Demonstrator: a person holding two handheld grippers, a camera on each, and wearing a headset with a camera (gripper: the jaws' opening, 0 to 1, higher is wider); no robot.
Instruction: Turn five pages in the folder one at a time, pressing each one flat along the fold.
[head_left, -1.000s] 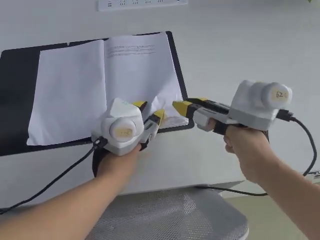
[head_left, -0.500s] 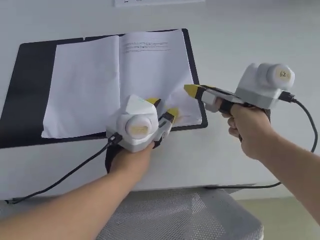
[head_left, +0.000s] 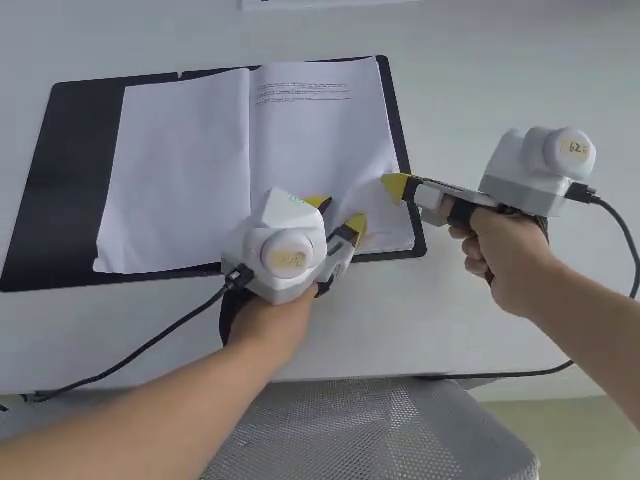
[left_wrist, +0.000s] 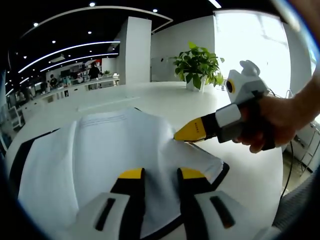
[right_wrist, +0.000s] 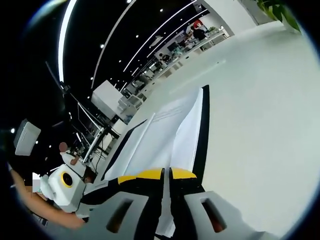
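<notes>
carefully, with the folder (head_left: 60, 180) open flat on the table (head_left: 500, 60), we catch only the top page (head_left: 310, 140) at its outer edge with the right gripper (head_left: 392, 184), jaws drawn together there, and hold the left gripper (head_left: 335, 214), slightly parted and empty, low to press the fold.

Yellow-tipped white grippers (head_left: 335, 214) (head_left: 396, 185), black cables (head_left: 150, 343)

Folder (head_left: 70, 180) on table (head_left: 500, 80); left tongs (head_left: 335, 213) over near edge; right tongs (head_left: 395, 186) alongside.

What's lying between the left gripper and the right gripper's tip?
Bare paper: a corner of the right-hand page spans from left gripper to right gripper, clearest in the left gripper view.
</notes>
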